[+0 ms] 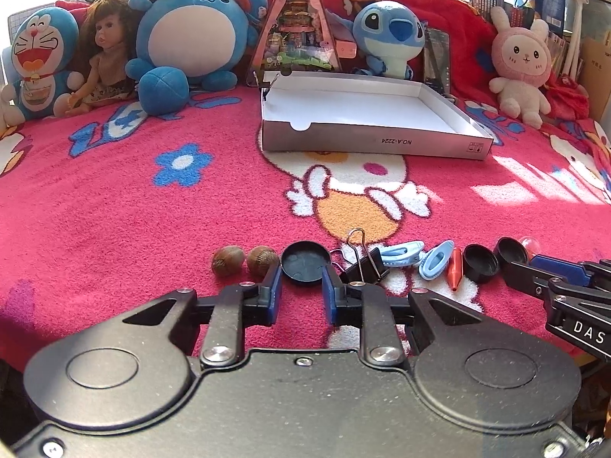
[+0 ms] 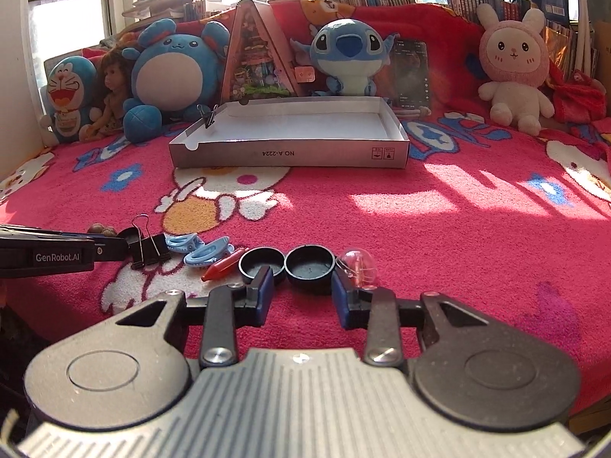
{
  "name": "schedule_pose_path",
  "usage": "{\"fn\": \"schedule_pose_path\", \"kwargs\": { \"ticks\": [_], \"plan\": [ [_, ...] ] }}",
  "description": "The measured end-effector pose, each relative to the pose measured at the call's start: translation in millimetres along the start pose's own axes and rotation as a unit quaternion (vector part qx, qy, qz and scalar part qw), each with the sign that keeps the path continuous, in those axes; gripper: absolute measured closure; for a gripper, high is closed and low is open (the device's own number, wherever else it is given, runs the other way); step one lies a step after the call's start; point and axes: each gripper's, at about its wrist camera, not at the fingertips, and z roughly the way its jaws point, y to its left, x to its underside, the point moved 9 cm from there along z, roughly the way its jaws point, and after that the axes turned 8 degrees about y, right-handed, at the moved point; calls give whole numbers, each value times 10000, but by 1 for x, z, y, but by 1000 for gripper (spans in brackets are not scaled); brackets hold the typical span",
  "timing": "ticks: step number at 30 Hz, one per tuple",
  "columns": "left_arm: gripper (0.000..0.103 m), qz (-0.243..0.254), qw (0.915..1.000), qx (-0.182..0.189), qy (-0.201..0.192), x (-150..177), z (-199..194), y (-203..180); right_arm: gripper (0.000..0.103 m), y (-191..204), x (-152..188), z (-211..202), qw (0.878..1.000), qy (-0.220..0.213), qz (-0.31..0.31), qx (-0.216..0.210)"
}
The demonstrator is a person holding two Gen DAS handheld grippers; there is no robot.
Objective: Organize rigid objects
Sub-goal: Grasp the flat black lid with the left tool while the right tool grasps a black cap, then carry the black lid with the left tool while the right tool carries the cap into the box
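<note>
A row of small objects lies on the red blanket. In the left wrist view: two brown nuts (image 1: 244, 260), a black round lid (image 1: 304, 262), a black binder clip (image 1: 362, 263), two light-blue clips (image 1: 420, 257), a red crayon-like piece (image 1: 454, 269), two more black lids (image 1: 482, 262). My left gripper (image 1: 301, 281) is open, its fingers either side of the first lid. My right gripper (image 2: 301, 284) is open around a black lid (image 2: 310, 267); another lid (image 2: 261, 263) and a clear pink capsule (image 2: 357, 265) flank it. A shallow white box (image 2: 290, 152) stands beyond.
Plush toys, a doll (image 1: 103, 61) and a triangular toy house (image 1: 298, 30) line the back of the bed. A binder clip (image 2: 208, 116) grips the box's left corner. A phone (image 2: 412, 72) leans behind the box. Bookshelves stand behind.
</note>
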Motion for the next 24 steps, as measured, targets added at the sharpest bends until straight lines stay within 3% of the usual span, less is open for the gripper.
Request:
{"fn": "schedule_pose_path", "kwargs": {
  "ticks": [9,24],
  "plan": [
    [69,6,9999,-120,-118,-9,10,2,60,-7,-11,12,9999,-22,14,130],
    [72,19,9998,-42,-168,-17,25,-1,60,-5,-15,21,9998,21,-95,193]
  ]
}}
